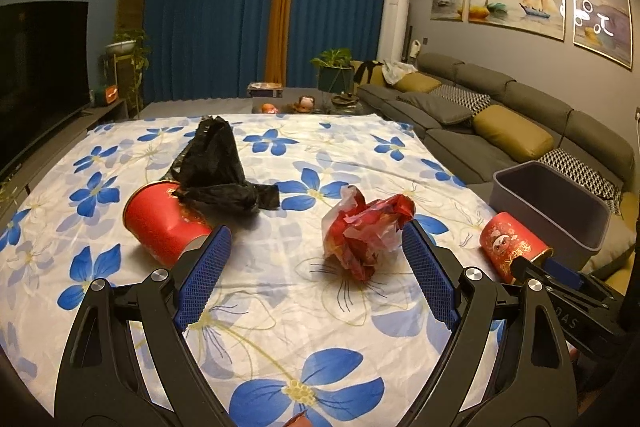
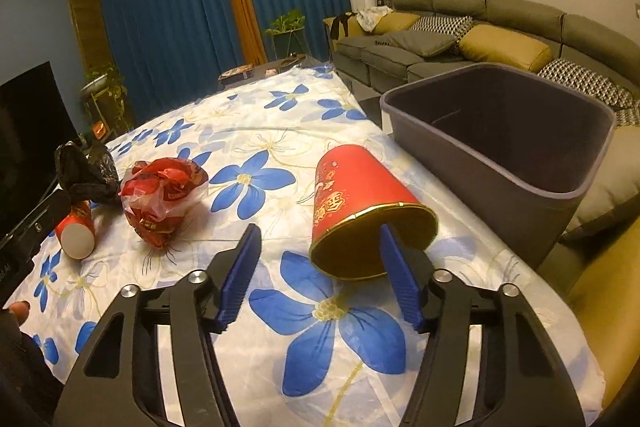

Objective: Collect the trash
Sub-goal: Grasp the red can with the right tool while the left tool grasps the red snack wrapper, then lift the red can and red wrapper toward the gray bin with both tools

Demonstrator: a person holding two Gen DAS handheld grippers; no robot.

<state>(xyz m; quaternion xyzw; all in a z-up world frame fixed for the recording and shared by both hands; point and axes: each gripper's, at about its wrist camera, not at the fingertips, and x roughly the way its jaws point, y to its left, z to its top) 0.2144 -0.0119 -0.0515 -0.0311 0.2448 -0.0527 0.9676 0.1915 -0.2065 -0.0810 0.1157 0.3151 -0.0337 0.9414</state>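
Observation:
A red paper cup (image 2: 360, 203) lies on its side on the flowered cloth, mouth toward me. My right gripper (image 2: 319, 229) is open: its right finger reaches into the cup's mouth and the left finger stands clear of the outer wall. A crumpled red wrapper (image 1: 360, 235) lies just ahead of my open left gripper (image 1: 316, 231), close to its right finger and untouched. A second red cup (image 1: 164, 223) lies on its side to the left, with a black plastic bag (image 1: 216, 163) draped against it. The grey bin (image 2: 480, 171) stands at the table's right edge, beside the first cup.
The flowered cloth (image 2: 260, 131) covers the whole table. A grey sofa (image 1: 500, 115) with cushions runs along the right. A dark TV (image 1: 40, 75) stands at the left. Potted plants and a low table (image 1: 304, 105) with small items sit beyond the far edge.

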